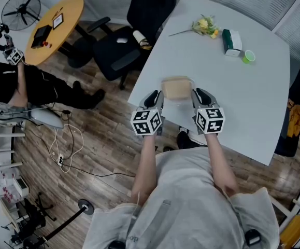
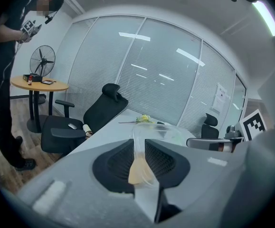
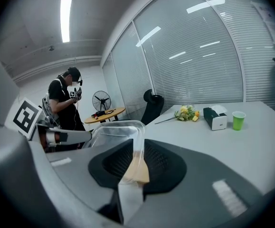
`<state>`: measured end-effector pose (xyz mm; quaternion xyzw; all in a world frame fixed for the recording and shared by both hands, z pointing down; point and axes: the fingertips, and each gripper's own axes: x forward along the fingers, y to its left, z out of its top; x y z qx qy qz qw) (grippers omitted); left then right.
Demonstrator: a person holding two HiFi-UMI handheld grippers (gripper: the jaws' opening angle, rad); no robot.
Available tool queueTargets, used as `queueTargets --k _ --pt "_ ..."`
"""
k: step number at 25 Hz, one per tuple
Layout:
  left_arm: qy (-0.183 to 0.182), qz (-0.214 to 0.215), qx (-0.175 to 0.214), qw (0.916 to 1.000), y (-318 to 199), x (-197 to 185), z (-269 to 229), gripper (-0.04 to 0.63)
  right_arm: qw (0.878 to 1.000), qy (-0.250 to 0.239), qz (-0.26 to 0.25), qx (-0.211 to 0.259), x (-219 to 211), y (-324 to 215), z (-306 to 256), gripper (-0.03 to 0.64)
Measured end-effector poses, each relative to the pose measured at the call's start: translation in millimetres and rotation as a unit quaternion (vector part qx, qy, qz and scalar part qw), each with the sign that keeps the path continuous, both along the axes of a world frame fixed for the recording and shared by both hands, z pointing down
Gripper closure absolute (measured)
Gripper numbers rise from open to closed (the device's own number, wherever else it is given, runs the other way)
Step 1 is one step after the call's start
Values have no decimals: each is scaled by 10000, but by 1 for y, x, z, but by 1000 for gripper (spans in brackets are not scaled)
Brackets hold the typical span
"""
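A clear plastic container (image 1: 176,90) with a tan part at its far end sits low over the white table (image 1: 253,102), near the front edge. Both grippers hold it, one on each side. My left gripper (image 1: 155,99) is shut on the container's left rim, and the thin clear edge (image 2: 138,159) runs between its dark pads. My right gripper (image 1: 198,98) is shut on the right rim, where the clear container (image 3: 113,131) shows pinched between the pads. In the left gripper view, the left gripper (image 2: 141,152) looks along the table. The right gripper (image 3: 136,156) faces the container's far wall.
Yellow flowers (image 1: 205,26), a green and white tissue box (image 1: 231,41) and a small green cup (image 1: 248,56) lie at the table's far end. A black office chair (image 1: 129,40) stands at the table's left. Further left are a round wooden table (image 1: 54,27), a fan (image 1: 24,9) and a person (image 1: 4,71).
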<state>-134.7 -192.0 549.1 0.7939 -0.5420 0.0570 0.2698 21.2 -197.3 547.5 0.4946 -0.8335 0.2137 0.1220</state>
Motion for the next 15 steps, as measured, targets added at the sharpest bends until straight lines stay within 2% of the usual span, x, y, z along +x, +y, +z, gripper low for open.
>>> queueTargets --k 8,10,15 --pt "102 8 26 9999 0 -1 -3 541 9999 -76 67 -64 3 1 3 554" --pt "104 -21 35 9999 0 -2 -3 581 9999 -110 85 -73 4 1 4 556" --pt "68 -71 20 10000 1 -6 -2 581 9999 -114 69 -43 3 3 2 574"
